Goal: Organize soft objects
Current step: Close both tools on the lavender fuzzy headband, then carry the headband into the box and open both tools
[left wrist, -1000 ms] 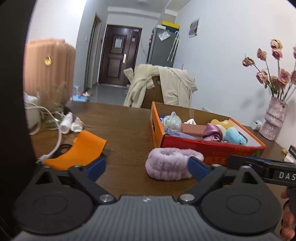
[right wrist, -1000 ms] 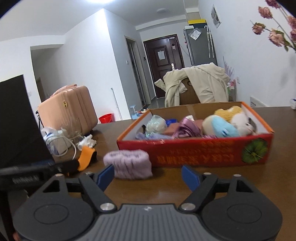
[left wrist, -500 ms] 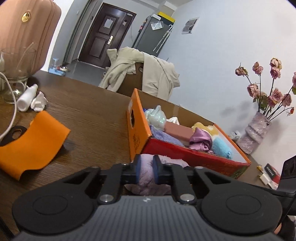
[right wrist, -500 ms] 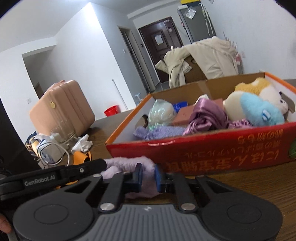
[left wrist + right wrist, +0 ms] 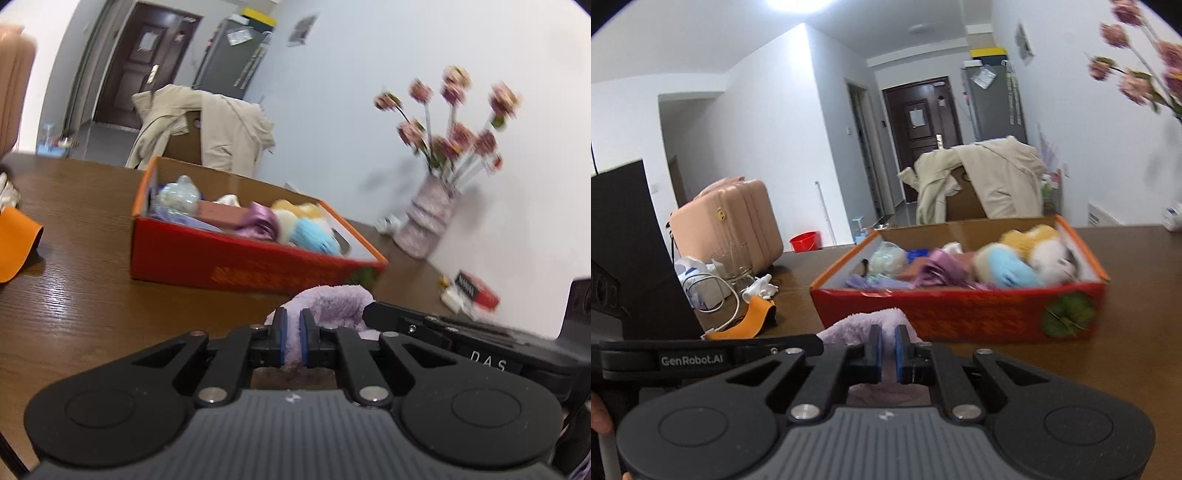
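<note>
Pinching the lilac headband (image 5: 332, 301), left gripper (image 5: 291, 341); right gripper (image 5: 886, 349) likewise.

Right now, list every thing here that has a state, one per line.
left hand-held gripper: shut on the purple headband.
right hand-held gripper: shut on the same headband.
red box: open, holding soft things.
beige coat: draped over a chair.
dark door: closed.

left tongs (image 5: 290, 336): black, blue pads | right tongs (image 5: 886, 350): black, blue pads
</note>
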